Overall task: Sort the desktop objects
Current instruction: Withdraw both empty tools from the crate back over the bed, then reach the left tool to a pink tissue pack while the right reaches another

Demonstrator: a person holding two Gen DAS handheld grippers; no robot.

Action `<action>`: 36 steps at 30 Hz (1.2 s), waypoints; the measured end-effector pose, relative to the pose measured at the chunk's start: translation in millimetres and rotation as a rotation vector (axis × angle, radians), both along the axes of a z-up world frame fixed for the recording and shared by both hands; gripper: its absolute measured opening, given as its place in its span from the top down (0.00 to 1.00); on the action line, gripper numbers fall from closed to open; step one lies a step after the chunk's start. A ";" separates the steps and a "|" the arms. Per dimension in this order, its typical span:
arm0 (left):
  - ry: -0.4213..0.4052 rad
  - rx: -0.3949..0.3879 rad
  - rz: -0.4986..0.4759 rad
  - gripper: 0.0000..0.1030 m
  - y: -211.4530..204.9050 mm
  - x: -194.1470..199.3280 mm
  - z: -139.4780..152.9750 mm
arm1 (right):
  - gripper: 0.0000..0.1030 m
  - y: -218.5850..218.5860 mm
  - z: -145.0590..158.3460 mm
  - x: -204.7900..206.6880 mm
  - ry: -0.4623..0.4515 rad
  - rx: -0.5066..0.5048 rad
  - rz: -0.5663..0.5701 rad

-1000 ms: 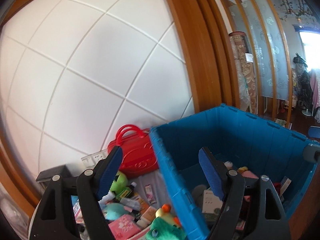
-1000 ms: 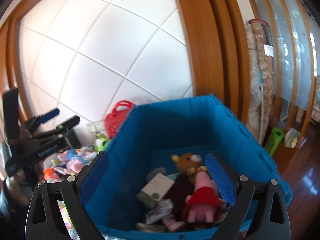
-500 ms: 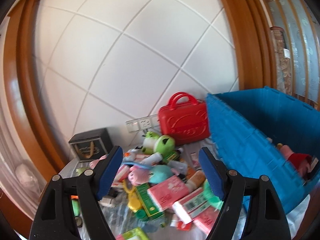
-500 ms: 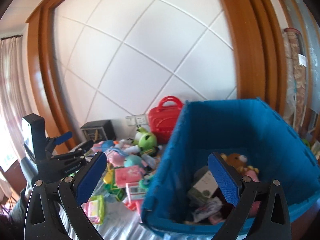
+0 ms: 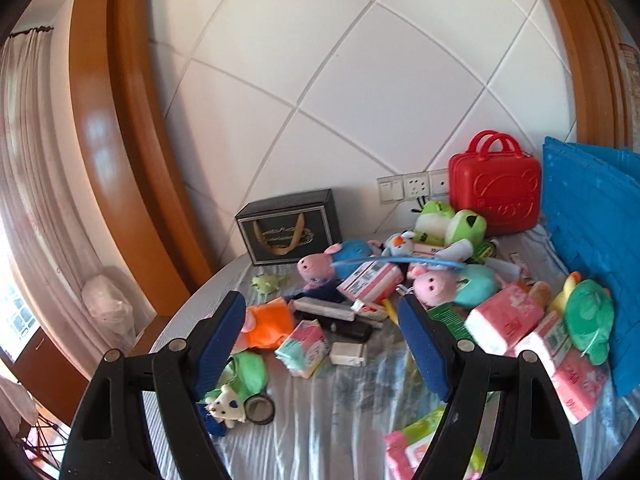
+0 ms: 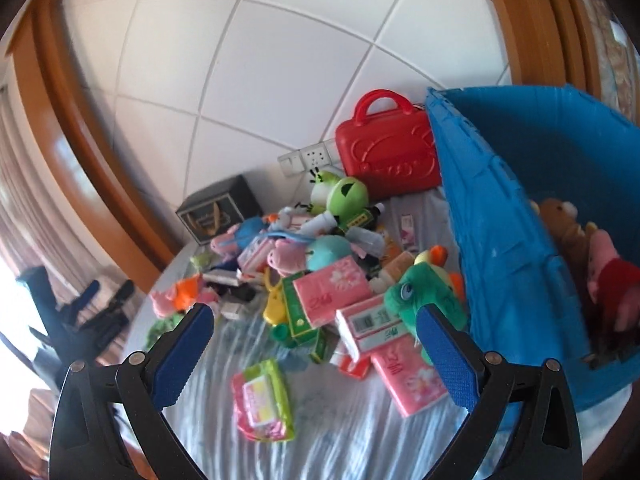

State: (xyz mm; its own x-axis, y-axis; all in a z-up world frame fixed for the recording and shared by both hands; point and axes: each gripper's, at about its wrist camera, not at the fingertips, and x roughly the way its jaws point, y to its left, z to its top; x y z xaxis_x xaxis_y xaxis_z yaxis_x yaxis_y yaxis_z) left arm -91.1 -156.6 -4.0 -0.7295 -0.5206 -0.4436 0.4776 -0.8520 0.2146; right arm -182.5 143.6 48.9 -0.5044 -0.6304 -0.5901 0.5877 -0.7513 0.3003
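Blue-padded left gripper [image 5: 322,322] spread wide, holding nothing, above the grey-clothed table [image 5: 340,420]; small white box [image 5: 347,353] between its fingers. Right gripper [image 6: 310,330] also spread, empty, over a pink-green wipes pack [image 6: 262,398]. Toy and tissue pile [image 6: 320,264] mid-table. Blue bin [image 6: 516,264] at right edge, plush inside. Red case [image 5: 494,190] against the wall.
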 end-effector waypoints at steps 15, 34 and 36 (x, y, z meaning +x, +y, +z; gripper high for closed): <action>-0.109 0.018 -0.222 0.24 -15.8 -51.9 -57.9 | 0.00 -68.6 -87.0 -6.3 0.029 0.272 0.054; -0.334 -0.058 -1.030 0.24 95.2 -203.0 -156.8 | 0.00 -80.9 -155.8 -87.3 -0.222 0.314 -0.099; -0.348 -0.063 -1.097 0.24 99.8 -205.5 -164.0 | 0.00 -81.8 -161.1 -91.8 -0.243 0.323 -0.115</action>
State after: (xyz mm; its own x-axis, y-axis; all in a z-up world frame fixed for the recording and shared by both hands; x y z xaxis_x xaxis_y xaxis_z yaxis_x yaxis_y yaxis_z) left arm -296.6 -56.9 -168.1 -0.6468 0.2903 -0.7052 -0.6073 -0.7554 0.2460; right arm -274.3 61.8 -112.2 -0.3827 -0.3412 -0.8586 0.4353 -0.8863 0.1582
